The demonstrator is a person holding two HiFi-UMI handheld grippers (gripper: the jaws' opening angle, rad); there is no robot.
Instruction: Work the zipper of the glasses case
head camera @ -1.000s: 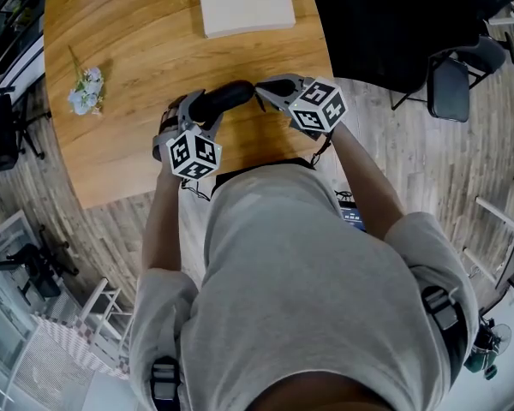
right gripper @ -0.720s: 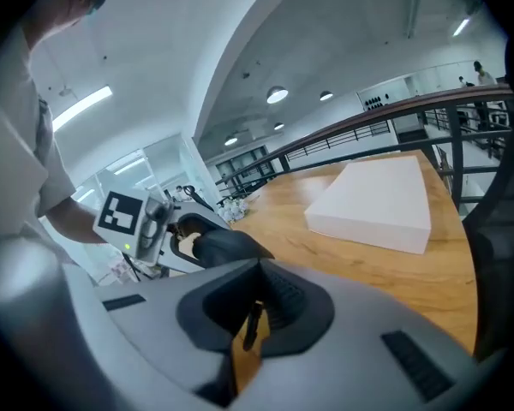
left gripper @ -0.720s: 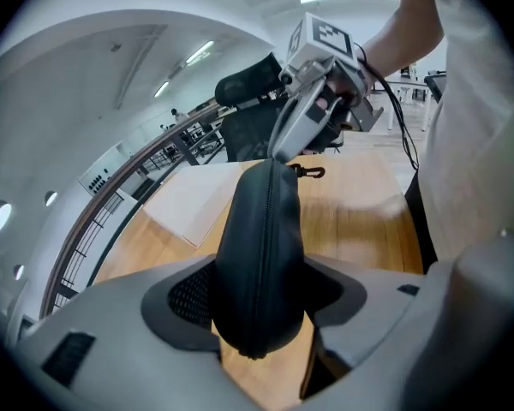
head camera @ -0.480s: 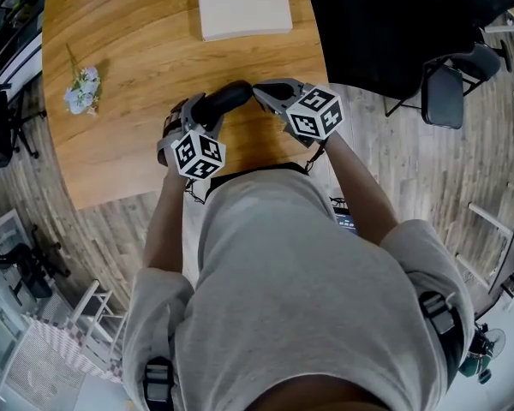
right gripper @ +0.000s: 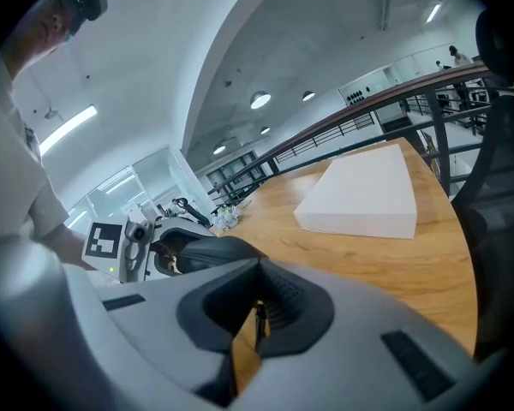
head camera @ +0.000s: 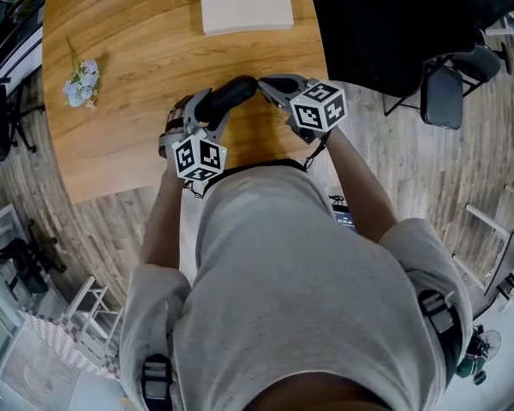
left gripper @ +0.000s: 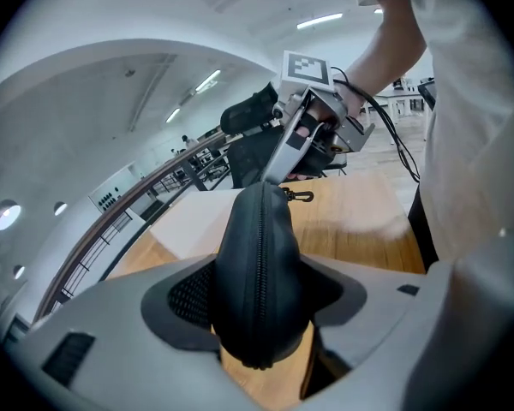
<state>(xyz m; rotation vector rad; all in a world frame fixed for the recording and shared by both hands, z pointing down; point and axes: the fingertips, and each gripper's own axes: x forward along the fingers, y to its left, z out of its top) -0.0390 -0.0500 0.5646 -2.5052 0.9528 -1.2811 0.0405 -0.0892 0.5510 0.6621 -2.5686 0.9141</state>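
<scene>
One black glasses case (head camera: pixel 225 99) sits over the near part of the wooden table (head camera: pixel 128 50), close to the person's body; I cannot tell whether it rests on the wood. In the head view its long axis runs from lower left up to the right, from one gripper toward the other. In the left gripper view it points straight away from the camera, and its zipper (left gripper: pixel 259 255) faces up along the middle of the rounded shell. A small metal clip (left gripper: pixel 300 197) shows at the far end.

The left gripper (head camera: pixel 207 114) clamps the near end of the case, its jaws standing wide with both pads against the case's sides. The right gripper (head camera: pixel 261 84) meets the case's far end tip-first. Its jaws are pinched nearly together on a thin dark zipper pull (right gripper: pixel 259 325).

Farther out on the table, a flat white box (head camera: pixel 244 2) lies at the far edge and a small flower sprig (head camera: pixel 81 84) lies well to the left. A black chair (head camera: pixel 450 84) stands on the floor to the right.
</scene>
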